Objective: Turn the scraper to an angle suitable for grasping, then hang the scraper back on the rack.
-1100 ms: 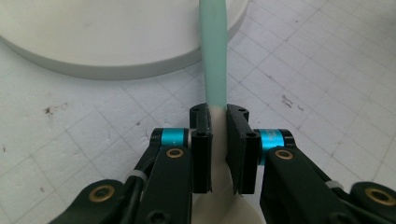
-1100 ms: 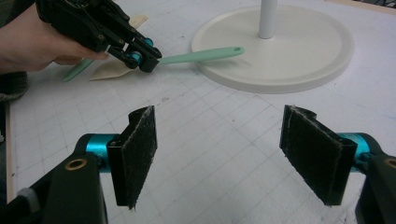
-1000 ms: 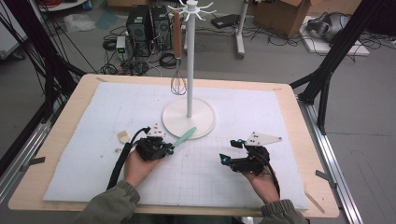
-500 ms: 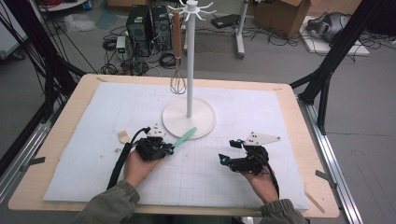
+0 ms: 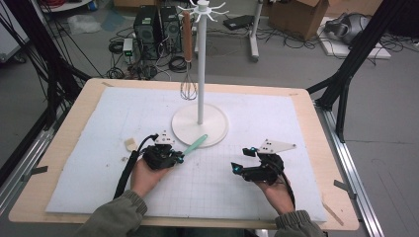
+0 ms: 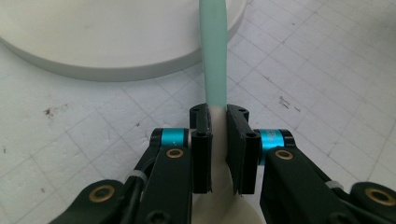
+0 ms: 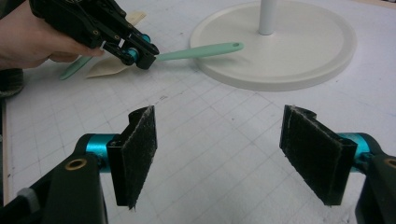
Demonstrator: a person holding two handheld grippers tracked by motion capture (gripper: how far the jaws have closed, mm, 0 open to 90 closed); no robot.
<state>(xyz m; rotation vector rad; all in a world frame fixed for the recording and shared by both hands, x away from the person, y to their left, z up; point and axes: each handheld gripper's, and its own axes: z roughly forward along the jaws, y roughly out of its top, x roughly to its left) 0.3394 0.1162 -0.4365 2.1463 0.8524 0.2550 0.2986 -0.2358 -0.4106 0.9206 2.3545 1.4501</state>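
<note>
Nothing has shifted since a second ago: my left gripper (image 5: 179,159) still pinches the mint-handled spatula (image 5: 195,144) near its cream blade, its handle tip resting on the stand's white base (image 5: 217,133). My right gripper (image 5: 239,170) waits with jaws spread wide. Grasp done; I judge lifting and hanging beside the whisk (image 5: 188,89) remain.

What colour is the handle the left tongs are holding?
Mint green; the handle shows best in the left gripper view.
</note>
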